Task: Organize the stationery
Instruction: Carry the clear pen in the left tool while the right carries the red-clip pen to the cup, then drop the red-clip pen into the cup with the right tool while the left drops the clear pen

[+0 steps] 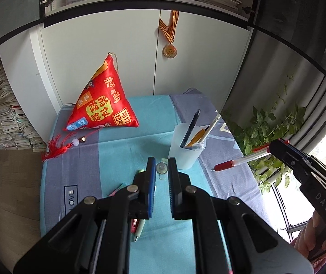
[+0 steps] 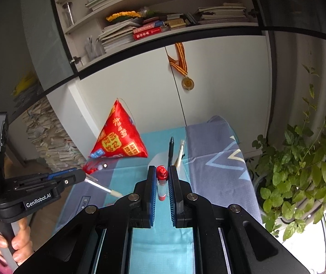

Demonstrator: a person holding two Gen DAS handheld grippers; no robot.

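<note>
A translucent white pen cup (image 1: 186,148) stands on the blue-and-grey cloth and holds several pens; in the right wrist view it (image 2: 160,159) sits just beyond the fingers. My left gripper (image 1: 162,167) is shut on a clear pen (image 1: 161,167) seen end-on, above the cloth left of the cup; the right wrist view shows that pen (image 2: 103,188) sticking out of it. My right gripper (image 2: 162,178) is shut on a red-capped pen (image 2: 162,183), which points toward the cup in the left wrist view (image 1: 238,161). More pens (image 1: 137,227) lie on the cloth under my left gripper.
A red pyramid-shaped cushion (image 1: 104,101) with a red tassel (image 1: 55,148) sits at the back left of the cloth. White cabinet doors with a hanging medal (image 1: 169,50) stand behind. A leafy plant (image 1: 268,132) is to the right, paper stacks (image 1: 0,114) to the left.
</note>
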